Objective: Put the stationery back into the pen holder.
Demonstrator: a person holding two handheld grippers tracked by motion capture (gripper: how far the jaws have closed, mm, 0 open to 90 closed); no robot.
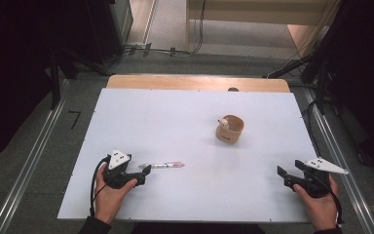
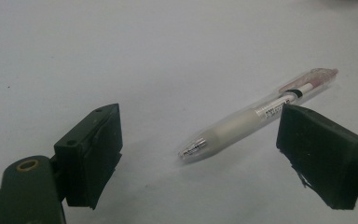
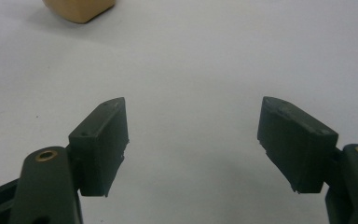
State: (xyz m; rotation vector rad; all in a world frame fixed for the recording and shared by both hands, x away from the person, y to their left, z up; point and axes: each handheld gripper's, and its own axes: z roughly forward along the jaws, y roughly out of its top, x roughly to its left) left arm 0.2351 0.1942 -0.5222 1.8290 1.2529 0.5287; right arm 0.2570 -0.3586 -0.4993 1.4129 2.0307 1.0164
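A clear pen [image 1: 161, 165] with a pinkish far end lies flat on the white table top [image 1: 175, 117], left of centre. My left gripper [image 1: 144, 175] rests on the table at the pen's near end. In the left gripper view its black jaws stand apart around the pen's metal tip [image 2: 193, 149], and the gripper [image 2: 198, 121] is open with neither pad pressing the barrel [image 2: 242, 123]. My right gripper [image 1: 288, 168] sits low at the front right, open [image 3: 193, 105], with bare table between its jaws.
A small tan wooden cup [image 1: 230, 129] with a pale little figure on its rim stands right of centre, towards the back; its base shows at the top left of the right gripper view [image 3: 79, 9]. Dark stands and cables flank the table.
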